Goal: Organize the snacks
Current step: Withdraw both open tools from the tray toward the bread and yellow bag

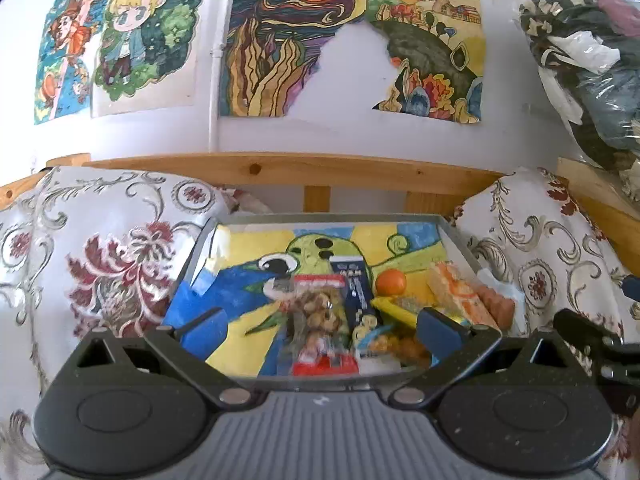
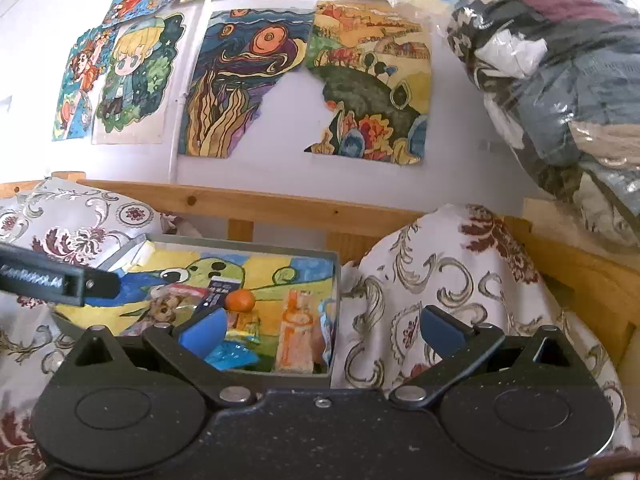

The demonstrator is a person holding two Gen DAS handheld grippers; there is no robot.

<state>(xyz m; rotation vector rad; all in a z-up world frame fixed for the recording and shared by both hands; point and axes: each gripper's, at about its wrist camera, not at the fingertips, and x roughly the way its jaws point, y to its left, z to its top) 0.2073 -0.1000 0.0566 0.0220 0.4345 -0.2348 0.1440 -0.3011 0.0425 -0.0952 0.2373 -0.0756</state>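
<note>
A shallow grey tray [image 1: 456, 236] is sitting in the lower middle of the left wrist view, lined with a painted sheet showing a green bird. The snacks are lying inside it, crowded toward its near and right part: a clear bag of brown nuts [image 1: 316, 312] with a red label, a dark blue packet [image 1: 354, 284] just beside it, a small orange fruit [image 1: 391, 281] behind them, a yellow wrapper [image 1: 394, 308], and an orange-and-white wrapped cake [image 1: 460, 294] leaning by the right wall. The left gripper [image 1: 320, 326] is hovering over the near edge with its jaws spread wide, gripping nothing. In the right wrist view, the right gripper [image 2: 322, 330] is likewise gaping wide and carrying nothing; its left finger is overlapping the tray's snacks, while its right finger is showing against the flowered cushion [image 2: 440, 280] beside the tray.
</note>
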